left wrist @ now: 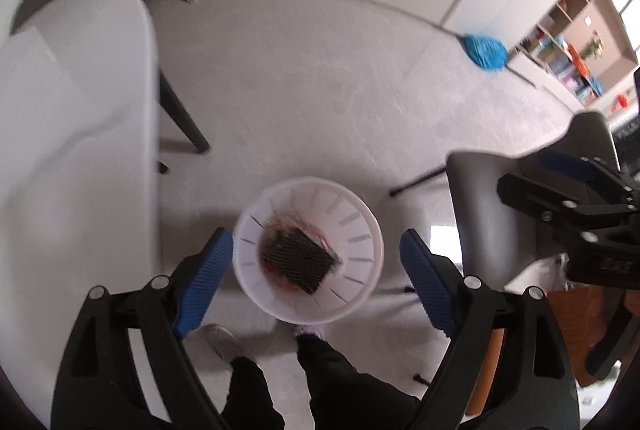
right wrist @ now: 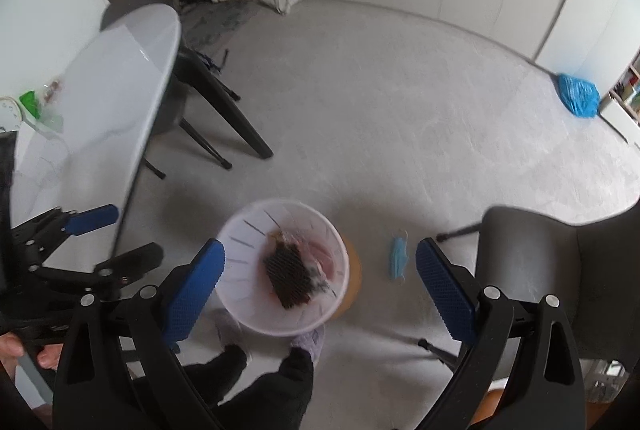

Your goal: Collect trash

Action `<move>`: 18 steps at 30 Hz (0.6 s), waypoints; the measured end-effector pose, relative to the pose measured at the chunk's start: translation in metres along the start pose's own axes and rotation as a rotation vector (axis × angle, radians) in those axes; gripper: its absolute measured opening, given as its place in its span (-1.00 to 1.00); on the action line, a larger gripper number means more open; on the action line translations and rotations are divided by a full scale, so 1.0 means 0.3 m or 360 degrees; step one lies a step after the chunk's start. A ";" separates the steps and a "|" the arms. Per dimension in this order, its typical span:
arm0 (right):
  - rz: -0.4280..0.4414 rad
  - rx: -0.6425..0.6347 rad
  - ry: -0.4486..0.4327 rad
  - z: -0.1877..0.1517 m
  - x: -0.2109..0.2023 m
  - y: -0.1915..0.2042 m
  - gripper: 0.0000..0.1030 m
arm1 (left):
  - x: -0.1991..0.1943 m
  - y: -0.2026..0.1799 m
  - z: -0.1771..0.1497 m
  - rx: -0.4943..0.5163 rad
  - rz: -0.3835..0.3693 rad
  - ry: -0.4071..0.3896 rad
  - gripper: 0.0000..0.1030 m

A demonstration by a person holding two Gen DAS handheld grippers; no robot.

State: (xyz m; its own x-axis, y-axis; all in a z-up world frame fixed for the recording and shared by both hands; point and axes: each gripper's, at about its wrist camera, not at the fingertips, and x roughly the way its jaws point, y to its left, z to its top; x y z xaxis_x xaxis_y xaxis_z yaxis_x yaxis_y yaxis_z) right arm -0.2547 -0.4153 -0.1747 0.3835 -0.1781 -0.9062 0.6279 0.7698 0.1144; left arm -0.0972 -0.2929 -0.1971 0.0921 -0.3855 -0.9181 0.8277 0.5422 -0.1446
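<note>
- Pale grey floor [right wrist: 400,118], white cabinets at the far wall, white table [right wrist: 120,78] on the left.
- Directly below: white bin [left wrist: 308,250] on the floor, dark mesh trash [left wrist: 300,258] inside.
- Left gripper [left wrist: 316,270] spread wide, empty; right gripper [right wrist: 320,282] likewise.
- Only in the right wrist view: blue face mask [right wrist: 399,257] lying right of the bin.

White bin, blue pads, pale grey floor

The bin [left wrist: 308,250] is white with slotted sides; inside lies a dark piece [left wrist: 300,262] with a net pattern over red and pink scraps. Beside the bin a light blue mask [right wrist: 399,257] lies on the grey floor [right wrist: 380,110]. Far from the bin sits a bright blue bag [right wrist: 578,96]. The ribbed pads [left wrist: 204,282] are blue on black arms.
</note>
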 end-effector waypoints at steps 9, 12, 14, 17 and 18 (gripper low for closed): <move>0.0279 -0.0369 -0.0325 0.204 -0.196 0.454 0.93 | -0.587 0.346 -0.011 -0.0356 0.0436 -0.0574 0.83; 0.0419 -0.0512 -0.0410 0.250 -0.255 0.669 0.96 | -0.756 0.488 -0.050 -0.0517 0.0636 -0.0696 0.85; 0.0510 -0.0589 -0.0459 0.273 -0.294 0.795 0.96 | -0.860 0.571 -0.080 -0.0617 0.0772 -0.0765 0.85; 0.0638 -0.0727 -0.0547 0.303 -0.382 1.001 0.96 | -0.985 0.663 -0.121 -0.0740 0.0894 -0.0859 0.85; 0.0658 -0.0762 -0.0571 0.312 -0.402 1.041 0.96 | -1.019 0.688 -0.127 -0.0778 0.0929 -0.0887 0.85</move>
State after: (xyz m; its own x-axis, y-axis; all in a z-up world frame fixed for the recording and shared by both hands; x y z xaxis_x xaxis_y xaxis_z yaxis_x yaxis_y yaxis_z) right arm -0.0415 -0.2108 0.0085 0.7756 0.0587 -0.6285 0.0499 0.9869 0.1537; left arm 0.0243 -0.0346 0.0397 0.7750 -0.1875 -0.6036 0.2552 0.9665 0.0274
